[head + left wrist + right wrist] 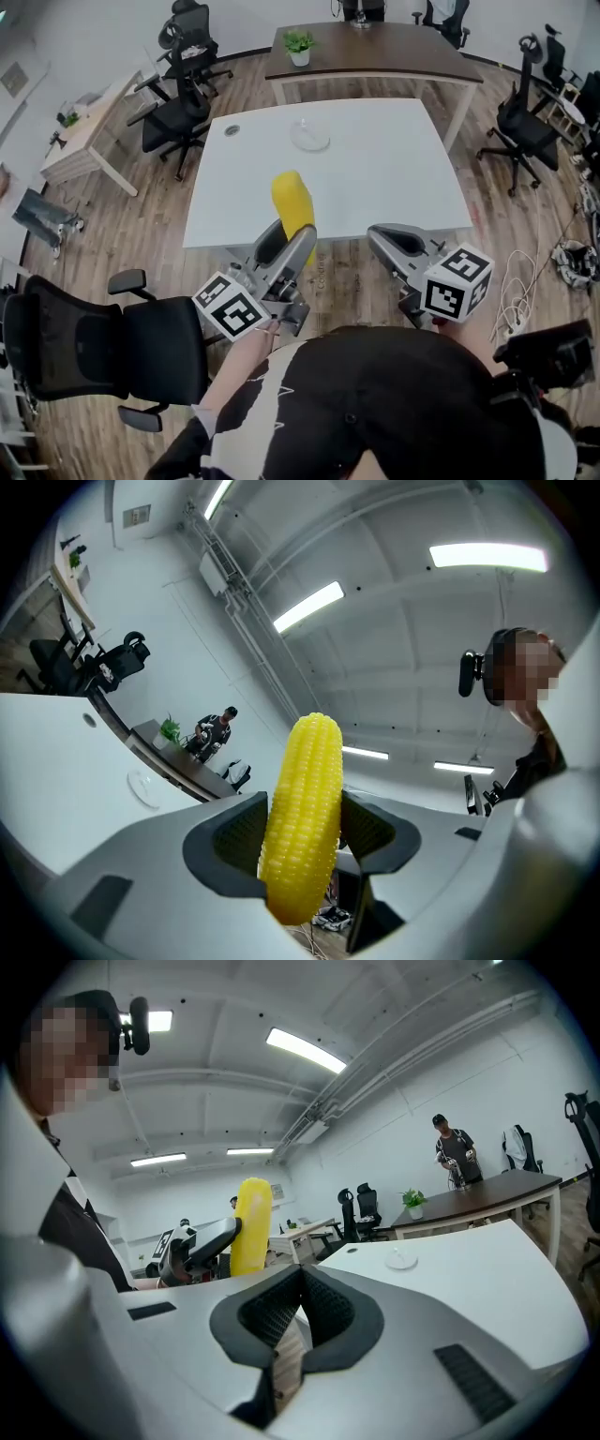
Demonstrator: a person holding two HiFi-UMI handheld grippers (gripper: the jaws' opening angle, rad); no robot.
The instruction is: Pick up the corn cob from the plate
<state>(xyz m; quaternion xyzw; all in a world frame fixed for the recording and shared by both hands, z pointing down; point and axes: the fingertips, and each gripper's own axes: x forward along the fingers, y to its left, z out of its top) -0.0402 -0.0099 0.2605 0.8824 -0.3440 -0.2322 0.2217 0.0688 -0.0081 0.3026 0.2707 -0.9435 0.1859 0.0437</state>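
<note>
Corn cob (293,202) was upright in the head view, clamped low between the jaws of the left gripper (289,242), above the near edge of the white table (375,178). It was clear of the plate (309,137), which sat well apart on the far part of that table. The right gripper (380,234) was held to the right, near the table's near edge, with nothing in it. A black office chair (103,342) stood on the near left.

Left gripper view: both ribbed pads (239,836) pressed against the cob's (302,817) sides, with the cob's upper half rising above the jaws and its lower end hanging just below them. The plate (145,787) lay far off to the left on the table top.

Right gripper view: the right gripper's (302,1312) jaws were drawn together, with no object between them. To the left, the cob (250,1227) was seen standing up in the left gripper (211,1241). The plate (402,1260) rested on the white table to the right, away from both grippers.
</note>
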